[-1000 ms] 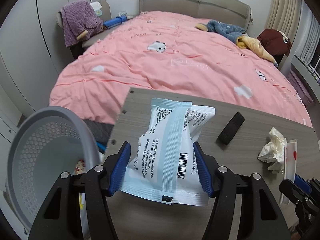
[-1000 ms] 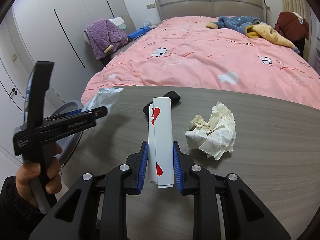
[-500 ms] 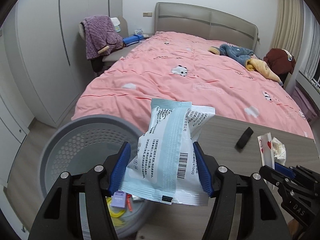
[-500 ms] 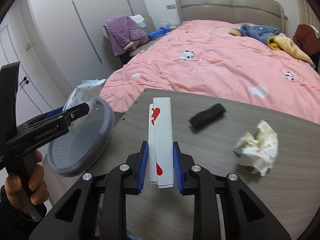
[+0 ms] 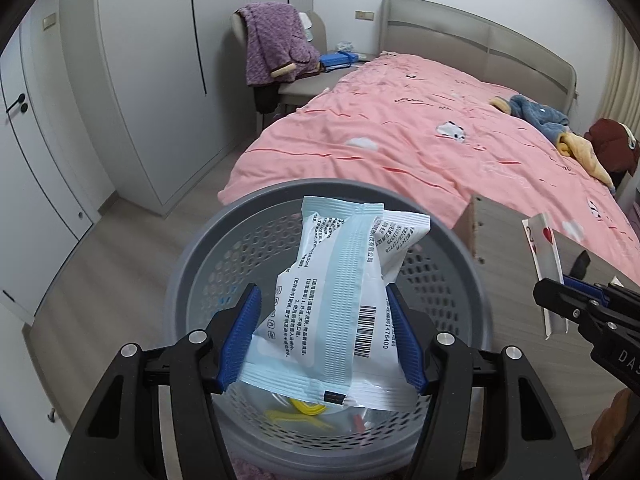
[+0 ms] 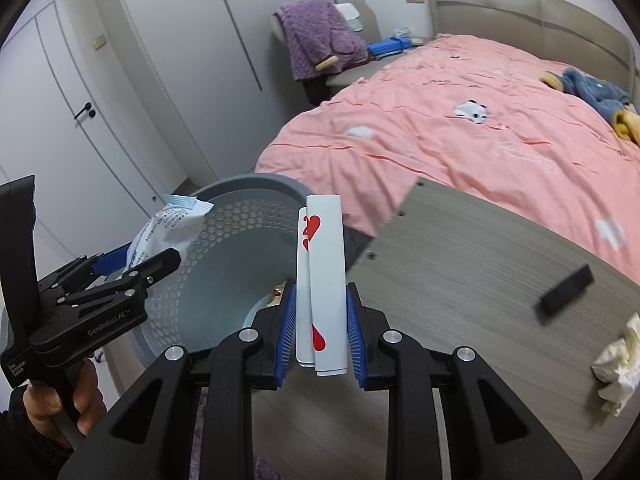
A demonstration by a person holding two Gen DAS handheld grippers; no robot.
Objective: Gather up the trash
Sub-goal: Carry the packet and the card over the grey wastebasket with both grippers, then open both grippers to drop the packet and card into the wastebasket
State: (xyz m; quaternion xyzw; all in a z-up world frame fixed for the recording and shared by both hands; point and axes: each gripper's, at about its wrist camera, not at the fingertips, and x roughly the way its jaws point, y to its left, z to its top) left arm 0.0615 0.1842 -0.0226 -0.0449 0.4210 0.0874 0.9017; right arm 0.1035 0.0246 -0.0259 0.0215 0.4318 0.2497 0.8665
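The left gripper (image 5: 324,336), blue pads clamped on a pale blue-and-white plastic wrapper (image 5: 340,304) printed with a barcode, now hangs directly above the open mouth of the grey perforated waste basket (image 5: 200,256). A second ago the same wrapper was over the wood-grain table, with the basket off to the left; half a second ago only the basket's near rim sat beneath it. Yellow and red scraps (image 5: 300,410) lie at the basket's bottom.

The right gripper (image 6: 322,324) holds a folded white playing card (image 6: 324,280) marked with a red 2 and hearts, pinched upright between its narrow-set fingers. It too has travelled left: the card, earlier above the table (image 6: 460,264) centre, now stands over the table's left corner beside the basket's rim. A black rectangular object (image 6: 566,288) and a crumpled paper wad (image 6: 616,364) remain on the tabletop, now far to the right in the right wrist view and motion-blurred.

Behind, a pink quilted bed (image 5: 420,136) with blue and yellow clothing, and a chair draped in a purple garment (image 5: 272,44) beside white wardrobes.
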